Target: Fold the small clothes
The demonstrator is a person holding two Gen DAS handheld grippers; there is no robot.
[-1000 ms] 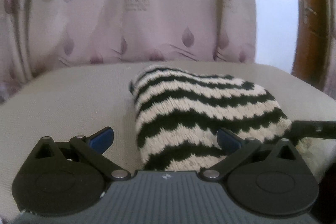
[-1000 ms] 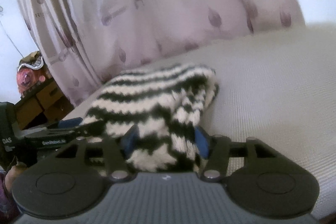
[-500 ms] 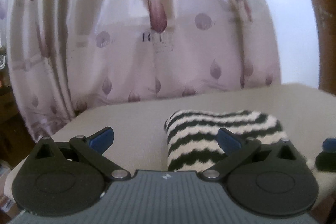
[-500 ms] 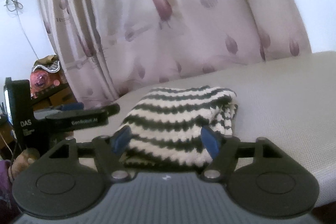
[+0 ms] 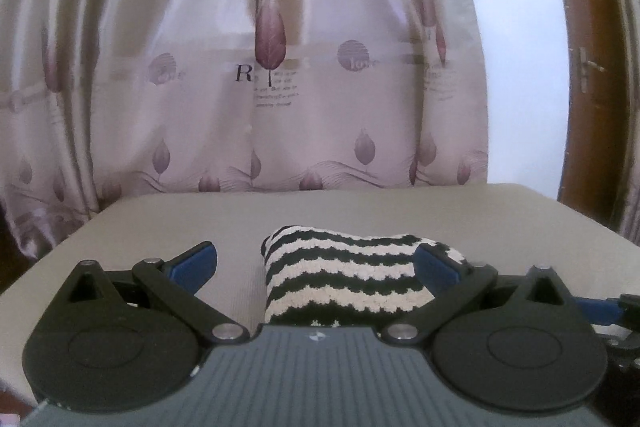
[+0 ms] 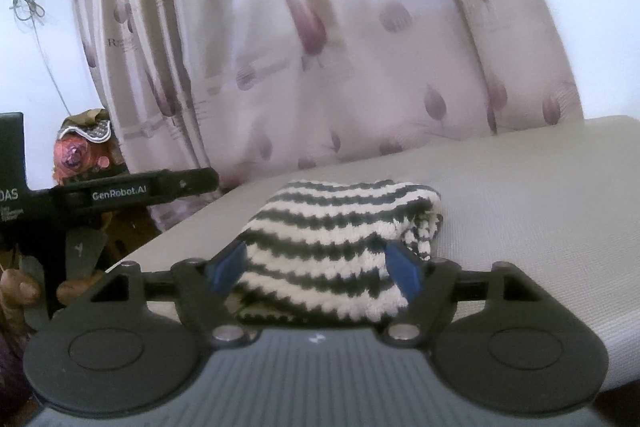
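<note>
Right gripper (image 6: 316,267) jaws opening, nothing pinched; left gripper (image 5: 316,263) spread — knit garment (image 6: 340,247) folded, black-cream stripes, probably hat.

1. The left gripper (image 5: 316,263) points slightly downward, its blue-padded jaws spread wide with nothing pressed between them.
2. The right gripper (image 6: 316,267) also points slightly downward; its jaws are opening, and the pads (image 6: 402,269) press on nothing.

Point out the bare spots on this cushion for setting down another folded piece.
Bare cushion lies left of the striped knit, up to the curtain. In the right wrist view a wide bare stretch runs right of the knit. It is crowded only around the knit itself.
</note>
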